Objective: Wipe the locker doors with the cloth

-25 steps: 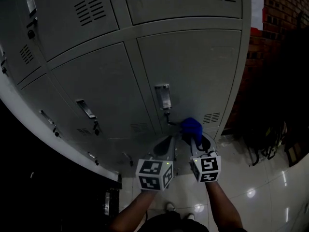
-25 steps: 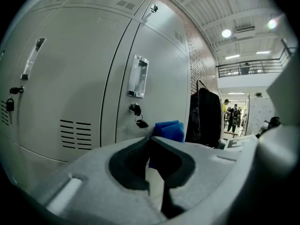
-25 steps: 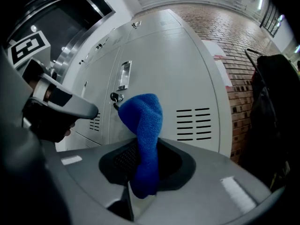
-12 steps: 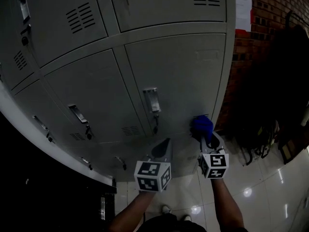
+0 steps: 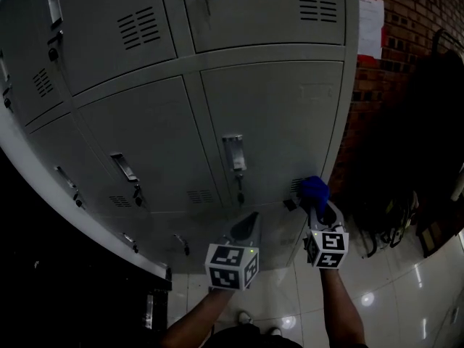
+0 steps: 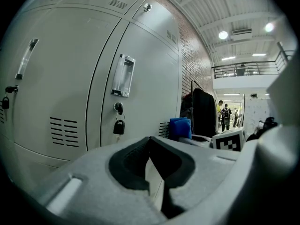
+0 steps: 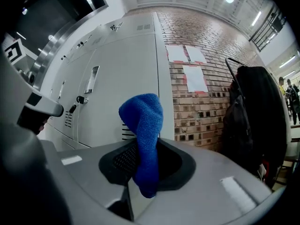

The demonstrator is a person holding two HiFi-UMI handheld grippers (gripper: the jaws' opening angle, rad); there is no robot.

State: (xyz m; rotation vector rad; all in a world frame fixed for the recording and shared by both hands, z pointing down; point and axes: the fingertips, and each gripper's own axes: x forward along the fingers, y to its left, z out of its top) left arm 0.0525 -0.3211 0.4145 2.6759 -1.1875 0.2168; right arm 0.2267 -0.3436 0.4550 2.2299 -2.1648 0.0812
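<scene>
The grey locker door [image 5: 279, 122] with a handle [image 5: 233, 152] and a hanging padlock [image 6: 119, 126] fills the head view's middle. My right gripper [image 5: 317, 203] is shut on the blue cloth [image 5: 314, 190], which sits at the door's lower right corner, over the vent slots [image 5: 297, 185]. Whether the cloth touches the metal I cannot tell. In the right gripper view the cloth [image 7: 143, 134] stands up out of the jaws of the right gripper [image 7: 140, 149]. My left gripper [image 5: 249, 220] hangs shut and holds nothing, left of the right one and below the padlock; its own view shows the left gripper [image 6: 150, 142] pressed together.
More locker doors [image 5: 138, 143] run off to the left and above. A brick wall [image 7: 206, 78] with paper sheets [image 7: 193, 76] stands right of the lockers. A dark coat on a rack [image 7: 253, 111] hangs beside it. Glossy floor tiles [image 5: 377, 296] lie below.
My right gripper has carried the cloth rightward, from beside the padlock under the handle to the vent at the door's lower right corner. The left gripper has stayed roughly where it was.
</scene>
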